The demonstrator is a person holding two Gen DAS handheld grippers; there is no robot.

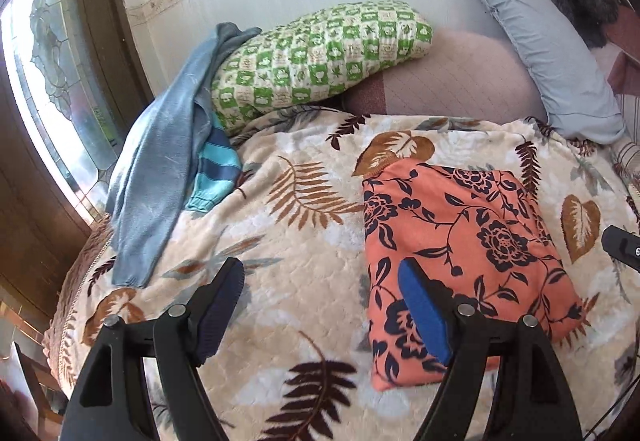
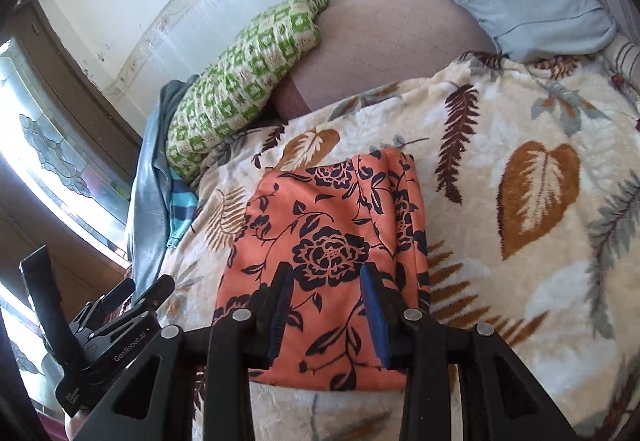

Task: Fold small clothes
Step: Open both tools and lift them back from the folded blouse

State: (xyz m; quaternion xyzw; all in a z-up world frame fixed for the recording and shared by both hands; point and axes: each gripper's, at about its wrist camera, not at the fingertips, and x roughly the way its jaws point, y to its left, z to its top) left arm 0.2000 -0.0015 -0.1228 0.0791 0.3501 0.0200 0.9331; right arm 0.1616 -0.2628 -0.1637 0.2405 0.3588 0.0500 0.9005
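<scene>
Up close, the folded orange garment point(image 1: 460, 261) reads as a thin, smooth knit printed with dark navy flowers and vines, squared into a soft rectangle with rounded, slightly puffed edges. It lies on the bed, on a plush cream blanket point(image 1: 280, 301) with a quilted nap and a pattern of brown, rust and grey leaves.

At the blanket's far left edge a faded blue garment point(image 1: 156, 177) hangs in limp, crumpled folds over a piece striped in turquoise and navy point(image 1: 218, 169). Behind them sits a green-and-cream checked pillow point(image 1: 320, 53) with a crinkled weave, and a pale blue pillow point(image 1: 548, 57) leans against the wall.

The left gripper point(image 1: 320, 301) hovers with its fingers spread wide, nothing between them; the pads are ribbed blue foam on black plastic arms. The right gripper point(image 2: 326, 305) has its fingers apart above the orange garment, not pressing on it. In the right wrist view, the left gripper's body bears the white lettering "GenRobot.AI".
</scene>
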